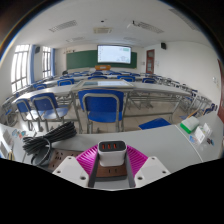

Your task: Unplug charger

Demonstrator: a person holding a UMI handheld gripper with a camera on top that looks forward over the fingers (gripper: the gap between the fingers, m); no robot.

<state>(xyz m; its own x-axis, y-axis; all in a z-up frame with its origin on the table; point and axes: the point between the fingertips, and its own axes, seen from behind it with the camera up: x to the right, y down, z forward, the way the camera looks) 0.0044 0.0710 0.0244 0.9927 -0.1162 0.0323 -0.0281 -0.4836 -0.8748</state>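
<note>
A white charger (111,148) with three USB ports facing me stands between my fingers. It sits in a brown socket face (110,170) with slots, just below it, close to the camera. My gripper (111,154) has its magenta pads (95,160) pressed against the charger's left and right sides. The charger's plug end is hidden. No cable shows in its ports.
A white tabletop (75,148) lies beyond the fingers. A bundle of black cables (45,140) lies to the left on it. A white box (195,130) and a blue object (155,123) are to the right. Rows of blue chairs (103,105) and desks fill the classroom behind.
</note>
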